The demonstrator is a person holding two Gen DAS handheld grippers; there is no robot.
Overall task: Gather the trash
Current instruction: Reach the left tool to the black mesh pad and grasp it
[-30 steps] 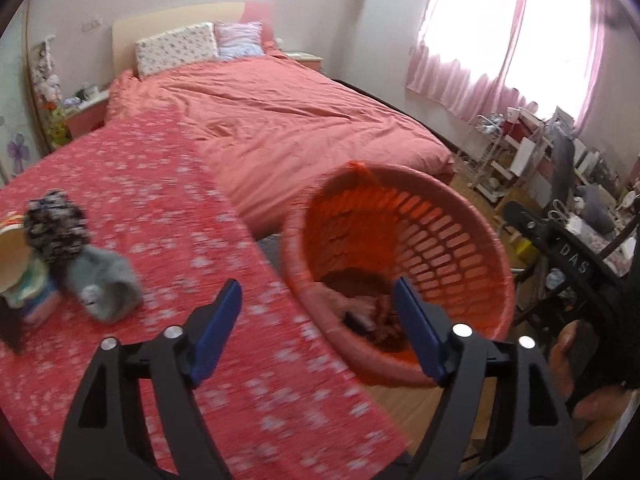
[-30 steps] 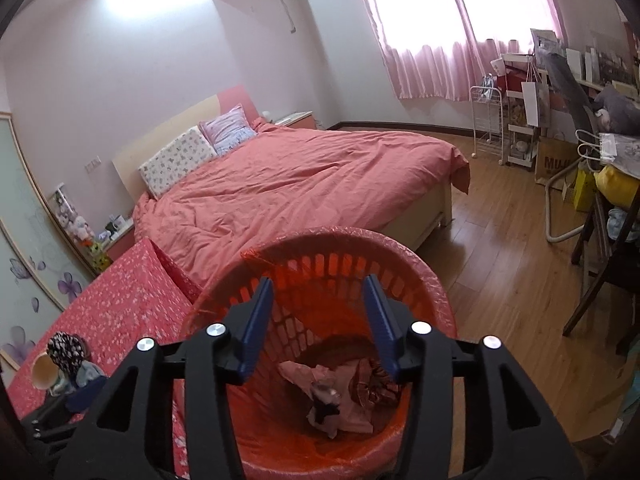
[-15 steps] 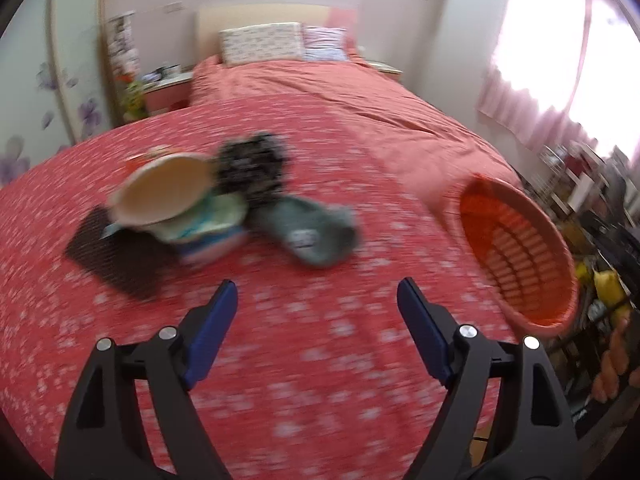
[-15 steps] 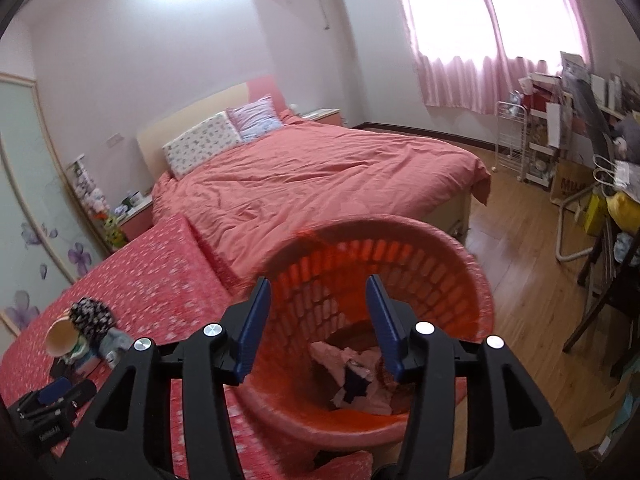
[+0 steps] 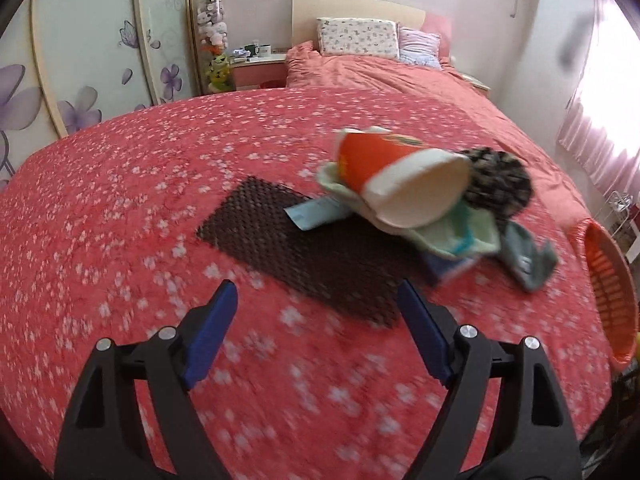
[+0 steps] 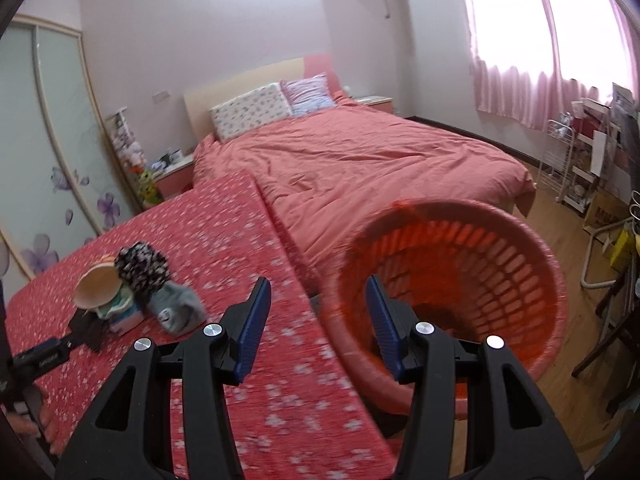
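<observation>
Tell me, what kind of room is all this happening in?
It looks like a bedroom in someone's home. A made bed with pillows against a headboard fills the middle, pink curtains hang at the window, and a wardrobe with flower-patterned sliding doors lines one wall.

Left gripper (image 5: 316,330) now faces the trash pile (image 5: 424,196) instead of the orange basket (image 6: 452,280); right gripper (image 6: 318,324) shifts from basket toward table edge.
</observation>
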